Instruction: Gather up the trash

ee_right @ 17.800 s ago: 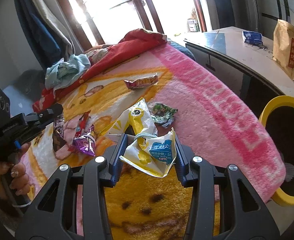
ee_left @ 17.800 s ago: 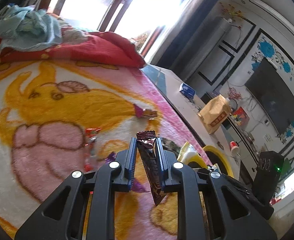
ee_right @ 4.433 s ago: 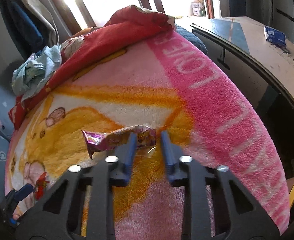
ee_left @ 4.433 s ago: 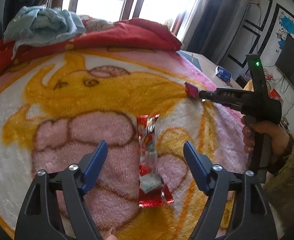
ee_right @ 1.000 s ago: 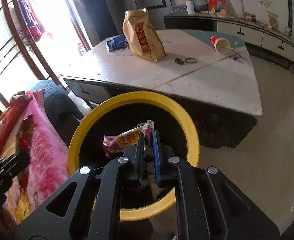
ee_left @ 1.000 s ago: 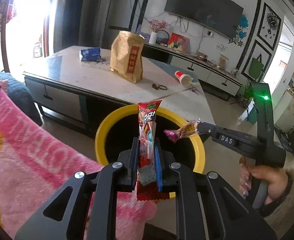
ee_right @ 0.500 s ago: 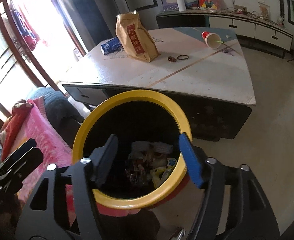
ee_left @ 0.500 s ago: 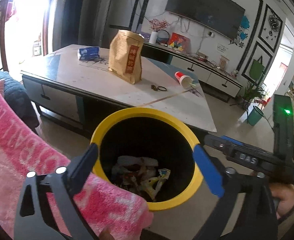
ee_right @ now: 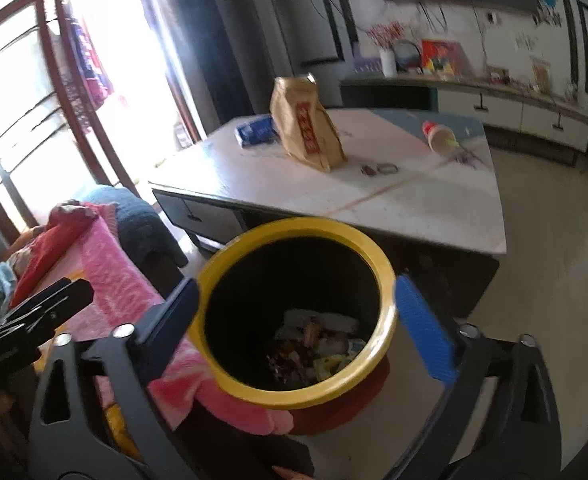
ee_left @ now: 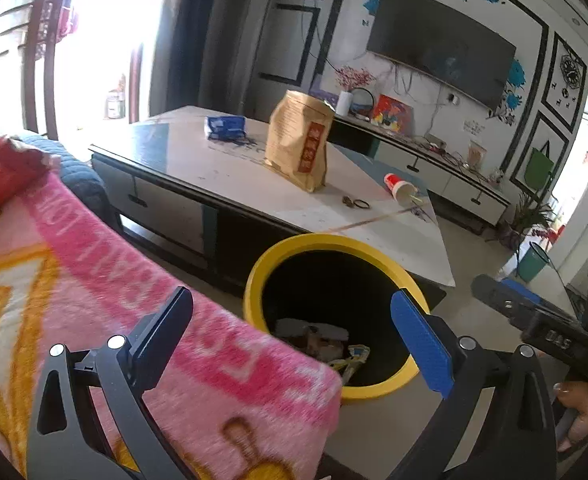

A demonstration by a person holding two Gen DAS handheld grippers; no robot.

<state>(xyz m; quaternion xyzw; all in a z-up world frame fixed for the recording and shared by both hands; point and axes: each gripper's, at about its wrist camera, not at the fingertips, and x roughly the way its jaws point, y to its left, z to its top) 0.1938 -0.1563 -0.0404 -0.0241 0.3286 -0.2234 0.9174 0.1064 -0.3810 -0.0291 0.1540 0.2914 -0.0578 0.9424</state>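
Observation:
A yellow-rimmed black trash bin (ee_left: 254,284) stands on the floor between the bed and the coffee table; it also shows in the right wrist view (ee_right: 386,280). Several crumpled wrappers (ee_left: 318,338) lie at its bottom, also seen in the right wrist view (ee_right: 314,348). My left gripper (ee_left: 294,336) is open and empty, above the bed's edge, facing the bin. My right gripper (ee_right: 296,328) is open and empty, just above the bin's mouth. The right gripper's body (ee_left: 534,320) shows at the right in the left wrist view.
A pink and yellow blanket (ee_left: 94,280) covers the bed at the left. Behind the bin is a coffee table (ee_left: 222,172) with a brown paper bag (ee_left: 300,140), a blue packet (ee_left: 226,126) and a tipped red cup (ee_left: 400,190). A TV cabinet (ee_right: 514,108) lines the far wall.
One second ago each gripper held a wrapper over the bin. Both jaws opened and the wrappers dropped in. Since half a second ago both grippers stay open and have drawn back slightly.

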